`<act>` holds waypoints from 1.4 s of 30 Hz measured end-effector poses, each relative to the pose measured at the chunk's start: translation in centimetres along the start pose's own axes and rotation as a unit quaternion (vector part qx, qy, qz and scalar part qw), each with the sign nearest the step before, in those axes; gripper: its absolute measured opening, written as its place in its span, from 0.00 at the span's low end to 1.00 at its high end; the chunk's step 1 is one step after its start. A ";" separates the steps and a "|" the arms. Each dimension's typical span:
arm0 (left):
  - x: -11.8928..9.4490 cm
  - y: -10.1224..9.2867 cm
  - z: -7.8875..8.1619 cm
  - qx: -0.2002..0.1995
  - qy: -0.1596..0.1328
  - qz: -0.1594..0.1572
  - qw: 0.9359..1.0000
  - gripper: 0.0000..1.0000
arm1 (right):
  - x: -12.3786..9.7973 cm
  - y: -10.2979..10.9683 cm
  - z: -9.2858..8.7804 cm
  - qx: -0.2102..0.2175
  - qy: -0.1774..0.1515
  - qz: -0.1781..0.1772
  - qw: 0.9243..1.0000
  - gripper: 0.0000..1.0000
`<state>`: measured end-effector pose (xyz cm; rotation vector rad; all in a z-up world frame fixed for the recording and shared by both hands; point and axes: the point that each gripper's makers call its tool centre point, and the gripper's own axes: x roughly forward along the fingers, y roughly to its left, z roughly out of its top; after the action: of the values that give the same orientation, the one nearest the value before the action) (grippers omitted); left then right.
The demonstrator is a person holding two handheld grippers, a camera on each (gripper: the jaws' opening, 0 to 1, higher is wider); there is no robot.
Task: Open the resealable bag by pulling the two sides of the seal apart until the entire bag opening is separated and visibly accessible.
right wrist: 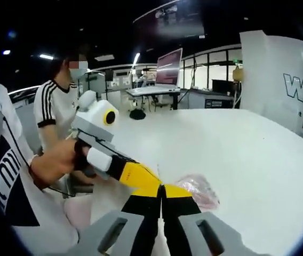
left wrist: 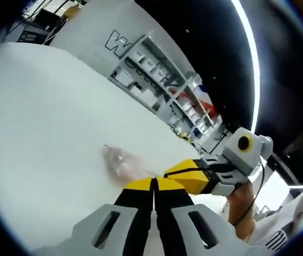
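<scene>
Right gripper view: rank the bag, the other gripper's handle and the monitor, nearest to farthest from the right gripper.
1. Bag, at the right gripper's tips.
2. Left gripper's handle, left, in a hand.
3. Monitor, far across the room.

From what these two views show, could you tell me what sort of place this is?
Probably an open-plan lab or office workspace. A large white table holds the resealable bag, a monitor stands on a desk behind, and storage shelves line a white partition under ceiling strip lights.
</scene>
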<state>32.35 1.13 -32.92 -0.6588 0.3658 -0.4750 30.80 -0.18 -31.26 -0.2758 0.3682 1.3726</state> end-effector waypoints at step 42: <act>0.1 -0.7 0.0 0.021 0.006 0.002 1.000 0.00 | 0.1 -0.5 0.0 0.007 -0.012 -0.026 1.000 0.00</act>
<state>32.23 0.59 -32.53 -0.6156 0.3681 -0.4827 31.34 -0.17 -31.31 -0.2555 0.3473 1.3202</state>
